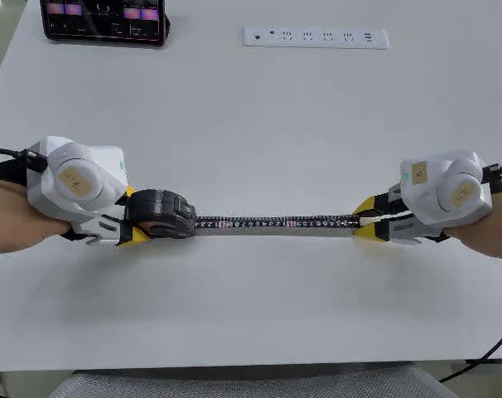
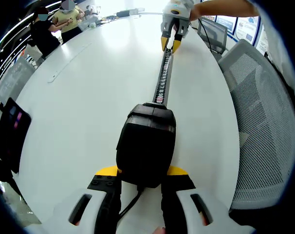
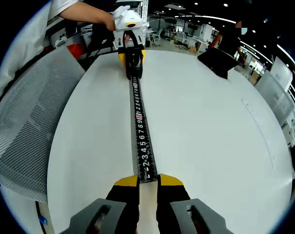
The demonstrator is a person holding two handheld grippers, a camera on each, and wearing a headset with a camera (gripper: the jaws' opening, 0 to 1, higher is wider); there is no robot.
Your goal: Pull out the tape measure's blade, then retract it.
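Tape measure case (image 1: 160, 214): lies on the table (image 1: 251, 124) in its near half, toward the left edge.
Blade (image 1: 276, 222): drawn out low over the table, running parallel to the near edge toward the right.
Left gripper (image 1: 133, 215): jaws clamped on the case's two flat sides.
Right gripper (image 1: 365, 218): jaws closed on the blade's free end, with the numbered face up.
Case handling: probably hard, compact and fairly weighty. The broad sides give the firmest hold.
Blade handling: likely thin springy steel that is stiff while cupped and kinks if bent sideways. It is best held at the tip.
Risk: spring return may whip the blade back, so feed it in under control.
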